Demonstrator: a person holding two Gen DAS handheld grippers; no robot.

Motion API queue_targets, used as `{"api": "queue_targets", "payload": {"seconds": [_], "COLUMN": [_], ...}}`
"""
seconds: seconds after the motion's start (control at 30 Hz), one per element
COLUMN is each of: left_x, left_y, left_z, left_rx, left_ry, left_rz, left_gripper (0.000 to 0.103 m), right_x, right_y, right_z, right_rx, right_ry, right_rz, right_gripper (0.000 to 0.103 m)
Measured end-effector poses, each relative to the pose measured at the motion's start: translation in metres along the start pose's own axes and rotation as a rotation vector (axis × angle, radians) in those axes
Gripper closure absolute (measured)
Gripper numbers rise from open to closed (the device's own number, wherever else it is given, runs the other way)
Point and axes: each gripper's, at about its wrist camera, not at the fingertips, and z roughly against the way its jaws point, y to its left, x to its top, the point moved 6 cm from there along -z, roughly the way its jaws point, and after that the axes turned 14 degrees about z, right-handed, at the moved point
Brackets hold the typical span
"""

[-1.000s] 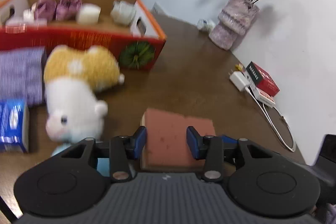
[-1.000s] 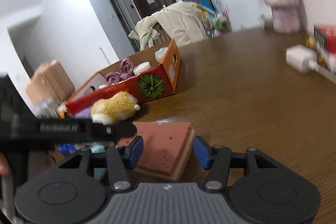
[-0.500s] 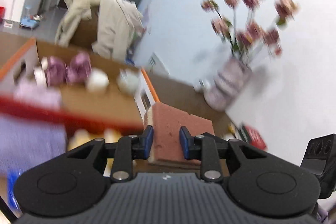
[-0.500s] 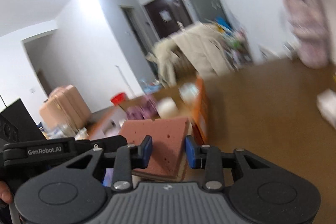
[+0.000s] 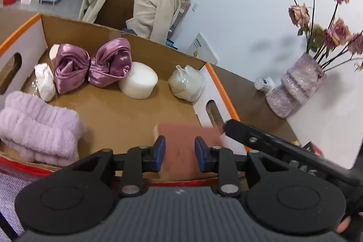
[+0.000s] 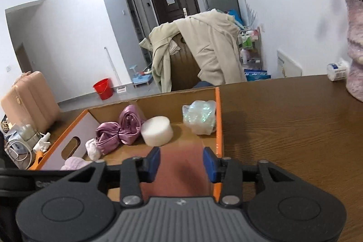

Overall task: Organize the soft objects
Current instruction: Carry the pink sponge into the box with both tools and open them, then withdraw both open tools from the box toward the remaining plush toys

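One sponge [image 5: 179, 151], one box [image 5: 216, 81]

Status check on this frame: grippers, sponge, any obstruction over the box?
Left gripper: jaws just closed, pinching pink sponge. Right gripper: jaws just opening, sponge between them. Sponge over cardboard box, bare floor beneath.

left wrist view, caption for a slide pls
Left gripper carries a pink sponge over the cardboard box.

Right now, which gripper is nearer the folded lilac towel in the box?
Left. The left gripper hangs just right of the towel; the right gripper, its jaws just opening around the sponge, sits beyond it, farther right.
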Motion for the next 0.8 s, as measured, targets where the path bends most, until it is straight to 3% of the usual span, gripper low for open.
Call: {"api": "queue_targets", "payload": {"seconds": [0.13,0.3,0.4,0.53,0.67,0.8], "left_x": [0.001,-0.003,-0.015,-0.037,-0.062,-0.097], "left_y": [-0.009,-0.022,-0.019,-0.009,0.005,0.027], "left_z": [0.031,0.105,0.149,0.196,0.235,0.267], "left_rx": [-0.024,0.007,0.063,0.15,0.182,0.226], "left_ry": [-0.02,-0.163,-0.234,-0.306,-0.363,-0.473], "left_rz": [-0.035,-0.181,-0.273,-0.358,-0.356,-0.349], "left_gripper": [0.071,0.047,0.03,0.021,0.016,0.007], "right_x": [0.01,0.019,0.016,0.008,-0.01,-0.042], "right_y": [-0.005,-0.002,0.011,0.031,0.052,0.077], "right_z": [0.028,0.073,0.105,0.151,0.187,0.209], "right_rx": [-0.021,0.001,0.003,-0.007,-0.018,-0.02], "right_ry": [-0.047,-0.104,-0.14,-0.213,-0.266,-0.281], "right_rz": [0.007,0.045,0.107,0.168,0.214,0.254], "right_gripper": [0.054,0.038,0.034,0.023,0.017,0.016]}}
